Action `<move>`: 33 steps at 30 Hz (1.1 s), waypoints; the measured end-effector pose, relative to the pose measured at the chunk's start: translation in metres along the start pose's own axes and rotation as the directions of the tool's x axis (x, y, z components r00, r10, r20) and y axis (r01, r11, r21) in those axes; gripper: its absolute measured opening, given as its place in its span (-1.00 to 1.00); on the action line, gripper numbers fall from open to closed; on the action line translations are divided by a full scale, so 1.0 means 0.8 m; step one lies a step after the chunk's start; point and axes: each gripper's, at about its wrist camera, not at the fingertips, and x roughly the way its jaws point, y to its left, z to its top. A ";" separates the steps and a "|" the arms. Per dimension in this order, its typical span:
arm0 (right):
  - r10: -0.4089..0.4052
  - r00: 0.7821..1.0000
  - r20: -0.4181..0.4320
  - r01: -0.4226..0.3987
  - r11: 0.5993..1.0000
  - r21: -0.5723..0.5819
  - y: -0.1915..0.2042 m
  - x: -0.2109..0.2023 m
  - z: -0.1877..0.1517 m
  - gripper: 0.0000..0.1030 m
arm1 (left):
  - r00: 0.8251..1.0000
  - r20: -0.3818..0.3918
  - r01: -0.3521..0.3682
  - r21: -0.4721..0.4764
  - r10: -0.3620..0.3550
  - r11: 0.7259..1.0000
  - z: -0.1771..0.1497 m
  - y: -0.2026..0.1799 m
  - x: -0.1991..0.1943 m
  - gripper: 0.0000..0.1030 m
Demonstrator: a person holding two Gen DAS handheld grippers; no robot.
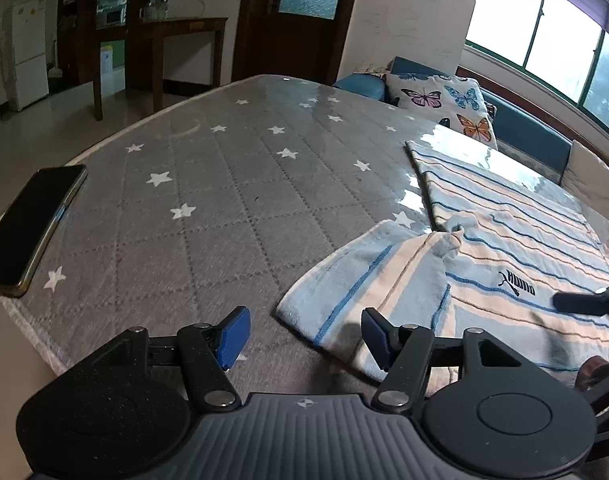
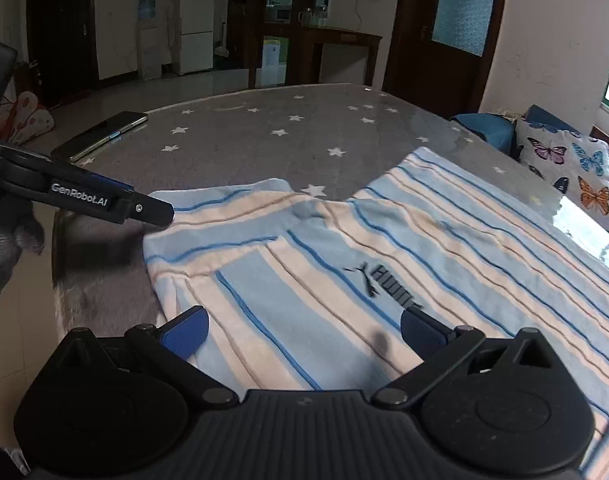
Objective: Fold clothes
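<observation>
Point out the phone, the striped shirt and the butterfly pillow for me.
phone (image 1: 28, 228), left wrist view, middle of its dark screen.
striped shirt (image 2: 344, 248), right wrist view, flat front above the logo.
butterfly pillow (image 1: 440, 104), left wrist view, its printed face.

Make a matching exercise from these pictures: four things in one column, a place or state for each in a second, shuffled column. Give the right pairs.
Things:
1. phone
2. striped garment
3. butterfly cushion
4. left tongs

Places or states:
A. open, nothing between the pads
B. on the blue sofa beside the window
C. dark screen, lying at the table's edge
D. spread on the starred grey cover, logo showing

Pairs: 1-C, 2-D, 3-B, 4-A
</observation>
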 end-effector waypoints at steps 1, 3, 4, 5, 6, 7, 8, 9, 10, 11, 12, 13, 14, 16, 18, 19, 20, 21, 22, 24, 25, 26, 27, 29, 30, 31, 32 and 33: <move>0.010 1.000 -0.014 -0.010 1.000 -0.001 0.003 0.007 0.002 1.00 | 1.000 -0.003 0.001 -0.007 -0.001 1.000 0.000 0.001 -0.001 0.24; 0.043 0.999 -0.027 -0.043 0.999 -0.016 0.012 0.013 0.000 1.00 | 1.000 -0.006 0.002 -0.006 -0.002 1.000 -0.001 0.001 -0.002 0.24; 0.053 0.998 -0.026 -0.053 0.998 -0.020 0.014 0.013 -0.001 1.00 | 1.000 -0.007 0.002 -0.005 -0.002 1.000 -0.001 0.001 -0.002 0.24; 0.056 0.998 -0.024 -0.057 0.998 -0.031 0.017 0.012 0.000 1.00 | 1.000 -0.009 0.000 -0.004 0.000 1.000 -0.001 0.000 -0.001 0.24; 0.050 0.999 -0.020 -0.051 0.998 -0.045 0.020 0.010 0.001 1.00 | 1.000 -0.007 -0.002 0.000 0.002 1.000 -0.001 0.000 0.000 0.24; 0.038 0.999 -0.006 -0.038 0.998 -0.056 0.022 0.006 0.001 1.00 | 1.000 -0.006 -0.004 0.001 0.004 1.000 0.000 -0.001 0.000 0.22; 0.027 1.000 0.015 -0.026 0.998 -0.060 0.022 0.002 0.003 1.00 | 1.000 -0.005 -0.006 0.000 0.006 1.000 0.000 -0.001 0.001 0.20; 0.022 0.999 0.027 -0.021 0.998 -0.059 0.021 -0.001 0.003 1.00 | 1.000 -0.004 -0.009 -0.002 0.009 1.000 0.000 -0.001 0.001 0.16; 0.019 0.999 0.033 -0.017 0.998 -0.054 0.019 -0.002 0.006 1.00 | 1.000 -0.003 -0.012 -0.005 0.012 1.000 0.001 -0.001 0.002 0.11; 0.014 1.000 0.025 -0.013 0.999 -0.045 0.016 -0.001 0.008 1.00 | 1.000 -0.002 -0.015 -0.006 0.015 1.000 0.001 -0.001 0.002 0.09; 0.003 1.000 0.013 -0.003 0.999 -0.037 0.015 0.002 0.008 1.00 | 1.000 -0.001 -0.020 -0.004 0.020 1.000 0.001 -0.002 0.003 0.04; -0.002 1.000 0.002 0.002 0.999 -0.034 0.014 0.004 0.007 1.00 | 1.000 0.001 -0.025 -0.002 0.025 1.000 0.001 -0.002 0.003 -0.01; 0.005 1.000 -0.015 -0.005 1.000 -0.030 0.013 0.008 0.003 1.00 | 1.000 0.002 -0.029 -0.002 0.029 1.000 0.000 -0.003 0.003 -0.02; 0.028 0.999 -0.015 -0.028 0.999 -0.018 0.013 0.009 0.000 1.00 | 0.999 0.006 -0.037 -0.003 0.037 0.999 0.001 -0.003 0.004 -0.20; 0.032 0.999 -0.012 -0.032 0.999 -0.016 0.014 0.008 0.000 1.00 | 0.999 0.007 -0.041 -0.005 0.041 0.999 0.002 -0.003 0.005 -0.42; 0.027 1.000 -0.006 -0.027 1.000 -0.016 0.014 0.006 0.000 1.00 | 0.999 0.007 -0.040 -0.007 0.040 0.999 0.002 -0.002 0.005 -0.55; 0.025 1.000 -0.003 -0.026 1.000 -0.012 0.013 0.006 0.000 1.00 | 0.999 0.007 -0.040 -0.011 0.040 0.999 0.003 -0.001 0.006 -0.60; 0.026 1.000 -0.005 -0.026 1.000 -0.005 0.012 0.007 0.000 1.00 | 0.999 0.008 -0.040 -0.014 0.040 0.999 0.003 0.000 0.006 -0.70; 0.026 1.000 -0.007 -0.026 1.000 0.001 0.011 0.008 0.000 1.00 | 0.999 0.009 -0.041 -0.017 0.041 0.999 0.003 0.001 0.007 -0.76; 0.026 1.000 -0.008 -0.026 1.000 0.016 0.010 0.007 -0.002 1.00 | 0.999 0.010 -0.033 -0.026 0.033 0.999 0.003 0.003 0.006 -0.82; 0.021 1.000 -0.003 -0.021 1.000 0.016 0.010 0.006 -0.001 1.00 | 1.000 0.014 -0.027 -0.031 0.027 0.999 0.004 0.004 0.005 -0.85; 0.015 1.000 0.003 -0.015 1.000 0.020 0.009 0.006 -0.001 1.00 | 1.000 0.020 -0.018 -0.037 0.018 0.999 0.004 0.005 0.003 -0.86; 0.013 1.000 0.004 -0.014 1.000 0.027 0.008 0.007 0.000 1.00 | 1.000 0.028 -0.004 -0.040 0.005 0.999 0.005 0.004 0.000 -0.87; 0.019 1.000 0.002 -0.019 0.999 0.036 0.005 0.008 0.001 1.00 | 0.998 0.053 0.026 -0.041 -0.023 0.999 0.008 0.002 -0.006 -0.89; 0.017 1.000 0.003 -0.017 0.999 0.035 0.005 0.007 0.001 1.00 | 0.997 0.063 0.044 -0.040 -0.041 0.998 0.010 0.000 -0.010 -0.89; 0.011 1.000 0.004 -0.011 0.999 0.030 0.005 0.007 0.001 1.00 | 0.995 0.073 0.068 -0.043 -0.065 0.997 0.012 -0.003 -0.013 -0.89; 0.008 1.000 0.004 -0.008 1.000 0.030 0.004 0.006 0.000 1.00 | 0.993 0.082 0.091 -0.046 -0.087 0.995 0.014 -0.005 -0.016 -0.89; 0.003 1.000 0.005 -0.003 0.999 0.032 0.002 0.005 0.000 1.00 | 0.989 0.091 0.120 -0.048 -0.116 0.992 0.018 -0.008 -0.019 -0.89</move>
